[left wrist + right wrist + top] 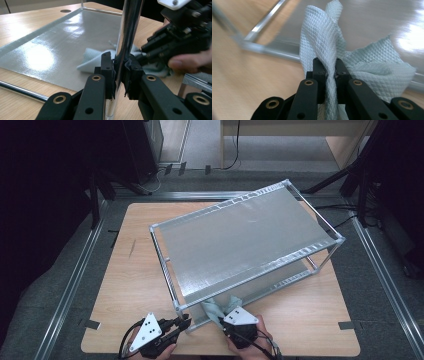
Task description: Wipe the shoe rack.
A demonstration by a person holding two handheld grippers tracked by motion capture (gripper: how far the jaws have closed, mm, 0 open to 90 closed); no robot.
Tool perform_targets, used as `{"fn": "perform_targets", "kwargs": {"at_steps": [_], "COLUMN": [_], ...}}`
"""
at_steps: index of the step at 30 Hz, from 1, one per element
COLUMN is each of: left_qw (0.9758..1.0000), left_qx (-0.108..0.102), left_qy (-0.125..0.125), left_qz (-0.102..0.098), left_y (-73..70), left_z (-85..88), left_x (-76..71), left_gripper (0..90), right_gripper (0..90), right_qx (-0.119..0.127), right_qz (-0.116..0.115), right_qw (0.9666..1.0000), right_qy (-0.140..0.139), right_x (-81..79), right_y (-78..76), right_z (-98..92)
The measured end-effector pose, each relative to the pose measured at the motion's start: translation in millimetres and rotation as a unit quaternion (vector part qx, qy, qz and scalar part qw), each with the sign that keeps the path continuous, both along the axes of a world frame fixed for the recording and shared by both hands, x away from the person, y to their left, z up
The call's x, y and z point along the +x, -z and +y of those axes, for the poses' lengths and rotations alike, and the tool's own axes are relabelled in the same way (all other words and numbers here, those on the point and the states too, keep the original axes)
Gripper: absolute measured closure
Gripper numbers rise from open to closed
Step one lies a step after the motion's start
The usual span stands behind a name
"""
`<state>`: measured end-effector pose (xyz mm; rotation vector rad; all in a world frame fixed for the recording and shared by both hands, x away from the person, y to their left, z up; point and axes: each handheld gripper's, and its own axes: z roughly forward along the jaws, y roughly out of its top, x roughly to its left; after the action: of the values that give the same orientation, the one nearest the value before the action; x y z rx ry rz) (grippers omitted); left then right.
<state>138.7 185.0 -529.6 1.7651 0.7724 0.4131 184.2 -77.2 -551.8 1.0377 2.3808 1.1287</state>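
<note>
The pale blue cloth (329,50) lies bunched on the lower shelf (57,42) of the metal rack (240,240), at its near corner, pinched between the pressed-together jaws of the right gripper (331,67). Just beside it, the left gripper (119,65) clamps its jaws on the rack's shiny corner post (127,32), steadying the frame on the wooden table (130,285). The cloth could snag on the post or slip from the pinch if dragged hard; a loose hold on the post might let the rack skid.
</note>
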Motion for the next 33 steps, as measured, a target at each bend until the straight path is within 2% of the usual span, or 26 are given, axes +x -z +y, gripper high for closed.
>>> {"fn": "perform_targets", "kwargs": {"at_steps": [8,18,25,30,33], "left_qw": [1.0,1.0,1.0,1.0,1.0], "left_qx": [0.001,0.002,0.002,0.003,0.003], "left_qy": [0.0,-0.002,-0.001,-0.001,-0.001], "left_qz": [-0.001,-0.002,-0.002,-0.002,-0.003], "left_y": [0.0,0.0,0.1,0.2,0.4], "left_z": [0.4,1.6,2.1,2.3,2.4], "left_x": [-0.2,-0.1,0.0,0.0,0.1], "left_gripper": [80.1,80.1,80.2,80.2,80.2], "right_gripper": [82.7,82.6,82.6,82.5,82.5], "right_qx": [-0.002,-0.003,-0.013,-0.017,-0.018], "right_qz": [0.003,0.008,0.0,-0.002,-0.006], "right_qw": [0.9993,0.9953,0.9887,0.9819,0.9756], "right_qy": [0.038,0.096,0.149,0.189,0.219], "right_x": [18.2,42.7,61.1,77.2,86.7], "right_y": [-1.6,-2.4,-3.8,-4.6,-4.4], "right_z": [-33.1,-81.8,-118.0,-147.9,-168.1]}}
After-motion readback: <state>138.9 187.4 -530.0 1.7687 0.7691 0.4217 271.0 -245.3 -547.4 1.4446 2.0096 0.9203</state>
